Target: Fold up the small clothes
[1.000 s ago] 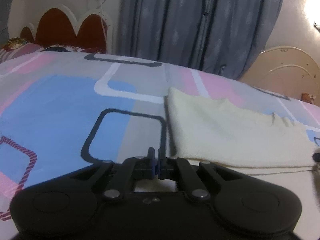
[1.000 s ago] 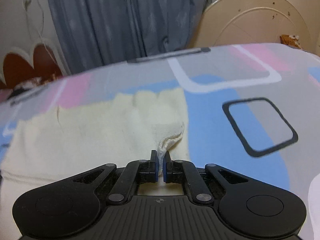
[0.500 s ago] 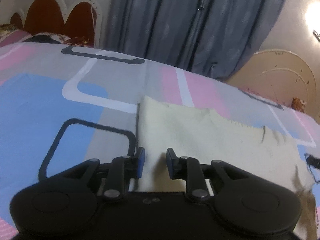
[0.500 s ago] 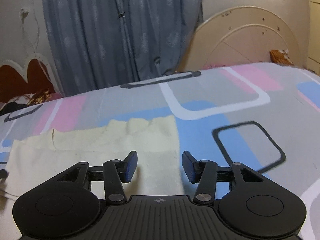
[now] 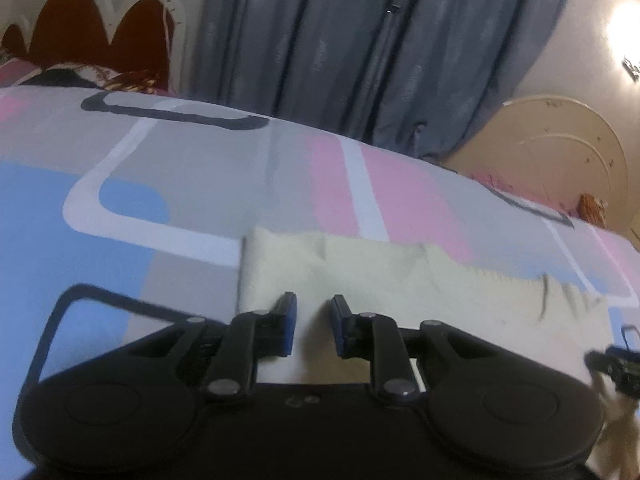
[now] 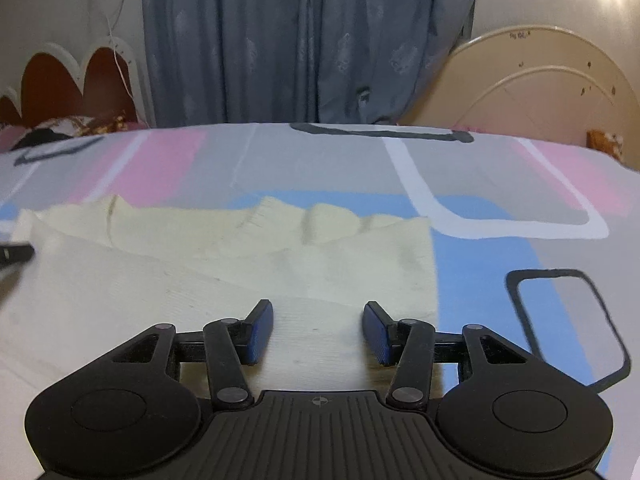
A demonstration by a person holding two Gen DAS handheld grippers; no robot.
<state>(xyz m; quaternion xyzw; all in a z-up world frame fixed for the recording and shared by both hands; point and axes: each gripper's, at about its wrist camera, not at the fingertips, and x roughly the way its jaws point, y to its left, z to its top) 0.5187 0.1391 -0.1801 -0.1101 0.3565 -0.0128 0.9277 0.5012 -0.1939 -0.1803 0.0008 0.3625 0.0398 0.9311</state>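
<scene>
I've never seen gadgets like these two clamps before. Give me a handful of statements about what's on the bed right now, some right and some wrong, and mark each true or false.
1. The left gripper is clamped on the cloth. False: its jaws stand apart with nothing between them.
2. The right gripper is open. True.
3. The cream cloth lies on a patterned bedsheet of grey, pink and blue. True.
4. The cloth is bright red. False: it is pale cream.
5. A grey-blue curtain hangs behind the bed. True.
6. The cloth hangs in the air from the right gripper. False: it lies on the bed, with a layer folded over it.
</scene>
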